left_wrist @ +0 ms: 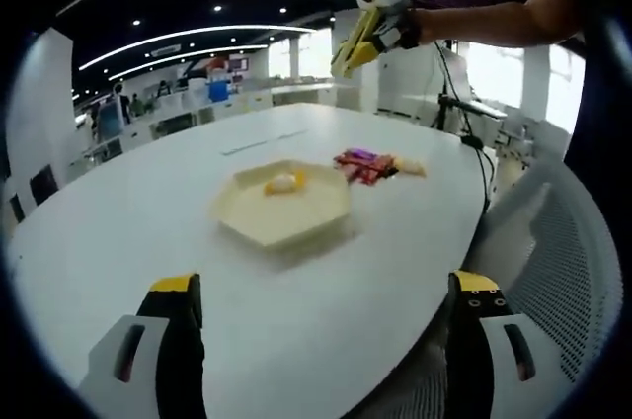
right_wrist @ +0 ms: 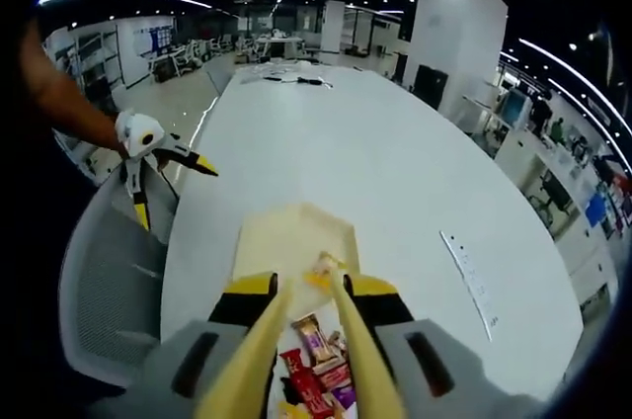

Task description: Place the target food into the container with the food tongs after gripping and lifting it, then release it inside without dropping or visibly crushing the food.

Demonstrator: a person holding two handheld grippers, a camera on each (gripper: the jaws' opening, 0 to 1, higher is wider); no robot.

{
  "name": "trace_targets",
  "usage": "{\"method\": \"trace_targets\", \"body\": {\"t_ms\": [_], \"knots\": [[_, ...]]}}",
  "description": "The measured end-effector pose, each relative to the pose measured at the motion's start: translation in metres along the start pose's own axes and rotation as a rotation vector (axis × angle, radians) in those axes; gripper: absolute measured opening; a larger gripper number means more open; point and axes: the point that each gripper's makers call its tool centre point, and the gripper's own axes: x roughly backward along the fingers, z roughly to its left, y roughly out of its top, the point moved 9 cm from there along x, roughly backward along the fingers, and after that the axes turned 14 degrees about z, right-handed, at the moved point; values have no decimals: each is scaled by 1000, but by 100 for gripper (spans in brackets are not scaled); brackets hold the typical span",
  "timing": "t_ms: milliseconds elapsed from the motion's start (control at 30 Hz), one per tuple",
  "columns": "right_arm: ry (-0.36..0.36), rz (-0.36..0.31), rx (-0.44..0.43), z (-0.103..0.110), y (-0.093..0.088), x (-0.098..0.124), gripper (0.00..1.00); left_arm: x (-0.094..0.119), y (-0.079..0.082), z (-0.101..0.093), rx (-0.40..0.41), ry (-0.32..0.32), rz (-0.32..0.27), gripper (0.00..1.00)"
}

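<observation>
Left gripper view: own left gripper [left_wrist: 326, 305] low over the near edge of the white oval tabletop [left_wrist: 148, 211], jaws spread wide w/ nothing between, prob. parked out of the way while the other hand works. Cream hexagonal container [left_wrist: 284, 204], shallow w/ raised rim, matte and hard-looking, sat mid-table toward the right edge; one small yellowish food piece [left_wrist: 283, 182] already lying inside near its far wall. Just beyond its far-right side, apart from it, a loose pile of snack packets [left_wrist: 367, 164] (red, purple, glossy wrappers) w/ a pale lump at the pile's right end. Right gripper [left_wrist: 357, 41] up high over the far side, carrying the yellow food tongs [left_wrist: 353, 43], tips pointing down; too small here to tell if anything is held. Right gripper view: looking straight down along the tongs [right_wrist: 308, 340], two long smooth yellow blades clamped between own jaws so squeezing the gripper squeezes the tongs. Blades fairly narrow, converging at the tips on a small orange-yellow wrapped piece [right_wrist: 323, 269], seemingly held right over the container's [right_wrist: 296, 231] near rim. Packets [right_wrist: 318, 370] below between the blades. Left gripper [right_wrist: 158, 157] off the table's left edge, above a mesh chair [right_wrist: 109, 291]. Judgement: carry nearly done, release inside next, gently.
</observation>
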Motion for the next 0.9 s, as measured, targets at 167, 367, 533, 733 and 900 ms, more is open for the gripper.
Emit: {"method": "trace_targets", "body": {"t_ms": [167, 367, 533, 733, 900], "knots": [[6, 3, 21, 2, -9, 8, 26, -3, -4, 1, -10, 12, 44, 100], [-6, 1, 15, -4, -16, 11, 26, -1, -4, 1, -1, 3, 17, 100], [-12, 5, 10, -3, -23, 15, 26, -3, -4, 0, -16, 0, 22, 100], [-24, 6, -11, -3, -33, 20, 26, -2, -6, 0, -9, -15, 20, 100], [-27, 10, -20, -3, -37, 20, 27, -3, -6, 2, -13, -11, 27, 99]]}}
